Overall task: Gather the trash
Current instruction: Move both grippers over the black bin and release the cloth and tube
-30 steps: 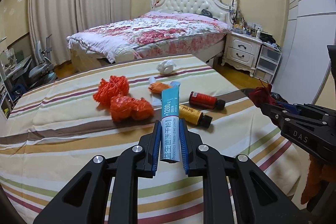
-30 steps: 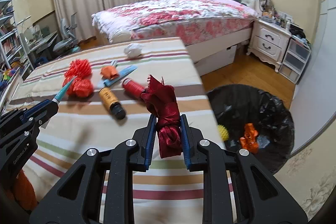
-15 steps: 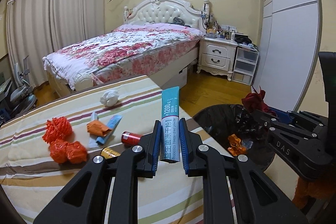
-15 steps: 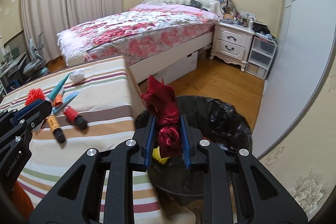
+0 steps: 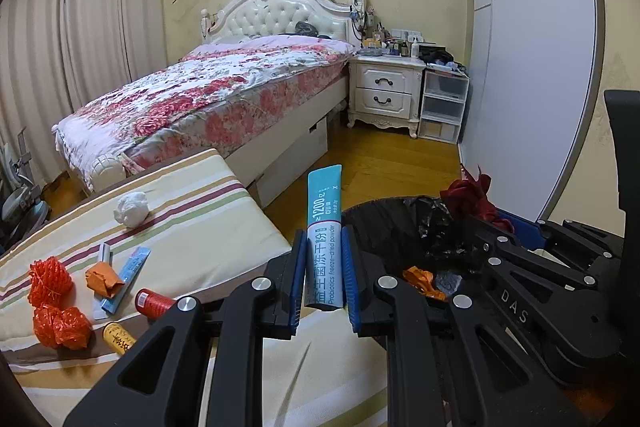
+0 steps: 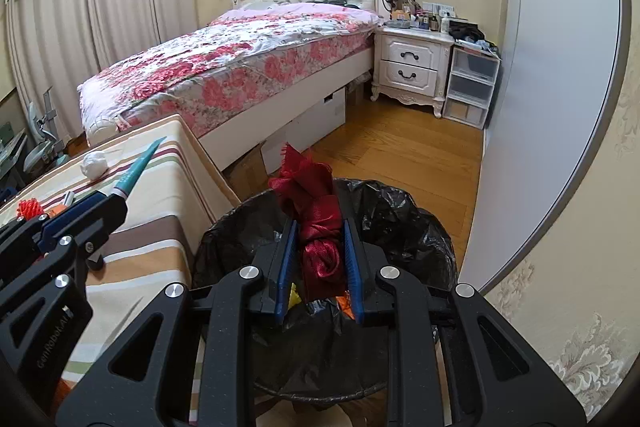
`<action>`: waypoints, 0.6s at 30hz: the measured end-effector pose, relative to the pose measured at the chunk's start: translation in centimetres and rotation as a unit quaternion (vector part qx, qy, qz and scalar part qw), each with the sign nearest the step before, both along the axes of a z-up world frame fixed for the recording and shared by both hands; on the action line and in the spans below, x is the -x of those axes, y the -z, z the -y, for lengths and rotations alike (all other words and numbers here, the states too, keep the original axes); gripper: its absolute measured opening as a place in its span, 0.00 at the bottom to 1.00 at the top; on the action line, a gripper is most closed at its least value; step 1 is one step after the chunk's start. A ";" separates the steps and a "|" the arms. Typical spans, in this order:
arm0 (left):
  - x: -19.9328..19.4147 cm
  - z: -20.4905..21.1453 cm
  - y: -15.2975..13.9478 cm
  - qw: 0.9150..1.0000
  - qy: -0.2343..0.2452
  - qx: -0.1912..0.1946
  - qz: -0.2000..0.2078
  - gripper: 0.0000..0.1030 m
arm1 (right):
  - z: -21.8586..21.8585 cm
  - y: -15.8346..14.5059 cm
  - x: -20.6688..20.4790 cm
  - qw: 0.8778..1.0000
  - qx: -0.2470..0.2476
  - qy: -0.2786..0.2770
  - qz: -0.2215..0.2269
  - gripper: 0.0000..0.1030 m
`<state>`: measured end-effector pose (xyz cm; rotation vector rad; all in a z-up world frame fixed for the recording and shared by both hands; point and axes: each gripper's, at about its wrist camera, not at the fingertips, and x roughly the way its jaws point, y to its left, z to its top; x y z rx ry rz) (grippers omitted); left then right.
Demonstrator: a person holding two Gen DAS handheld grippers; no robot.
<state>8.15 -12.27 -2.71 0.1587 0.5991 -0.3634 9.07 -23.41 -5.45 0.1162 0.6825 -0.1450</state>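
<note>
My right tongs (image 6: 319, 259) clamp the red cloth (image 6: 316, 227) over the bin (image 6: 404, 219); left tongs (image 5: 323, 277) clamp the sachet (image 5: 323, 239) near its rim, so releasing now may drop it on the floor.

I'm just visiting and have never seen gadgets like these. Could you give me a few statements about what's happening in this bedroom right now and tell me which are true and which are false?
1. The left gripper is clamped on a teal-and-white powder sachet. True.
2. The right gripper is empty. False: it is shut on a dark red crumpled fabric bundle.
3. The round bin lined with a black plastic bag lies directly below the red bundle. True.
4. The bin is empty. False: orange scraps already lie inside.
5. The white crumpled paper ball rests on the striped tablecloth. True.
6. Nothing else remains on the cloth. False: orange mesh balls and small bottles remain.
</note>
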 end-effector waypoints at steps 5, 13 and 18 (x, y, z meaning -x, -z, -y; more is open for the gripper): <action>-0.8 1.2 0.8 1.000 0.007 -0.009 -0.007 0.18 | 1.0 0.7 -0.7 1.000 -0.014 0.010 -0.005 0.22; -1.8 1.6 1.3 1.000 0.006 -0.011 -0.007 0.60 | 2.2 1.2 -0.8 0.999 -0.021 0.031 -0.001 0.36; -2.0 1.3 1.3 1.000 -0.006 -0.012 -0.009 0.65 | 2.7 1.2 -0.6 0.999 -0.022 0.041 -0.001 0.40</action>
